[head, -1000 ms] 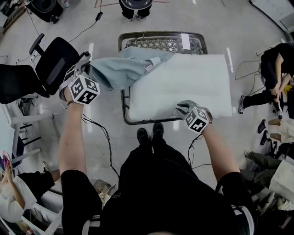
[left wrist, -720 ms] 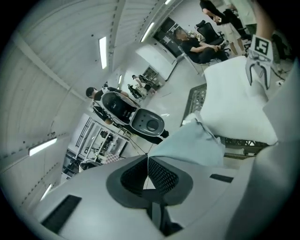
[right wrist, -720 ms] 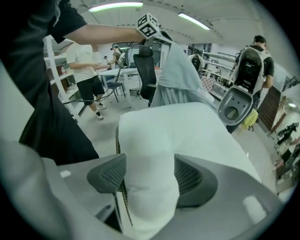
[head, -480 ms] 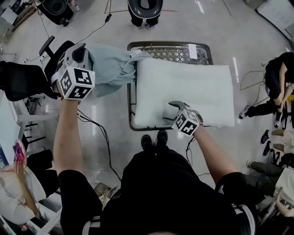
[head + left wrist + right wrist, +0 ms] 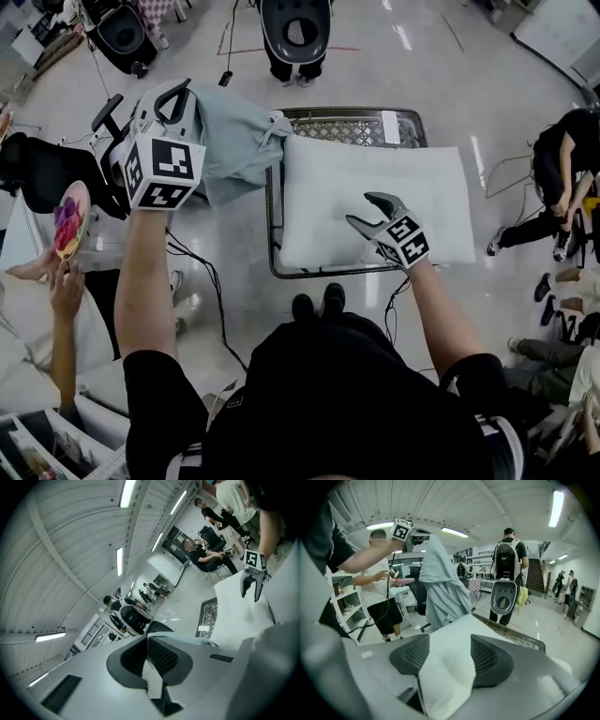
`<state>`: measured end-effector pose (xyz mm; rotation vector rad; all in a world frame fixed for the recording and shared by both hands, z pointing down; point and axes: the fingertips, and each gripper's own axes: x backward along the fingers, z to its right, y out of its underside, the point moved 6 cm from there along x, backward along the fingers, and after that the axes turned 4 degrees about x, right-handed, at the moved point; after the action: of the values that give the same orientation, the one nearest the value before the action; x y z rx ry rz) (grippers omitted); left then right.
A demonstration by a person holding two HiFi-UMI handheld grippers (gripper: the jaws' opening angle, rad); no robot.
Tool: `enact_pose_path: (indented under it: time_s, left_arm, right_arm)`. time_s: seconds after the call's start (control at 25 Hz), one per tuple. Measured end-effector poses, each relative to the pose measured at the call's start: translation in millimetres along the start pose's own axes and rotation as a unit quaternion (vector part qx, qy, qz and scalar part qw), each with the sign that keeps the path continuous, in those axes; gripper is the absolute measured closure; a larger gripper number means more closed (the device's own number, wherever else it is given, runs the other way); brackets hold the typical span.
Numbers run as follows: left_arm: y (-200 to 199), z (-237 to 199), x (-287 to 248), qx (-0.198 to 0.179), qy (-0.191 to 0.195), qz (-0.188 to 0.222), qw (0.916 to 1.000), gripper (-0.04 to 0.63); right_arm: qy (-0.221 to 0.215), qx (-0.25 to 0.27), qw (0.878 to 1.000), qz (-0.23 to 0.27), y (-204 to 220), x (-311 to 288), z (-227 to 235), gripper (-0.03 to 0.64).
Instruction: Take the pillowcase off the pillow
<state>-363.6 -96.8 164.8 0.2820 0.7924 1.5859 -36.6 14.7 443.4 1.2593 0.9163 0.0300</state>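
1. One claw, our left claw, clamps the pillowcase, lifted beside the pillow.
2. Our right claw, jaws apart, just narrowing, empty above the pillow, should pin it while we pull clear.

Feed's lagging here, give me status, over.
Left claw shut on pillowcase, raised. Right claw open over pillow, jaws just closing slightly, pillow between them, ungripped. Pillowcase hangs at pillow's left end. Nothing blocking.
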Motion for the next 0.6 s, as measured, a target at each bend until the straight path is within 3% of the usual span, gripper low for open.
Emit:
enact_pose_path:
  time_s: [0.36, 0.6]
  left_arm:
    - [-81.8, -14.0, 41.2, 0.001, -0.01, 0.117, 0.9931, 0.588]
    - [-135.4, 0.2, 66.7, -0.001, 0.023, 0.173, 0.9846, 0.587]
  right_arm:
    - [0.07, 0.013, 0.993, 0.092, -58.3, 53.6, -11.6, 0.345]
    - [0.105, 0.006, 0.98, 0.167, -100.7, 103.4, -28.4, 0.373]
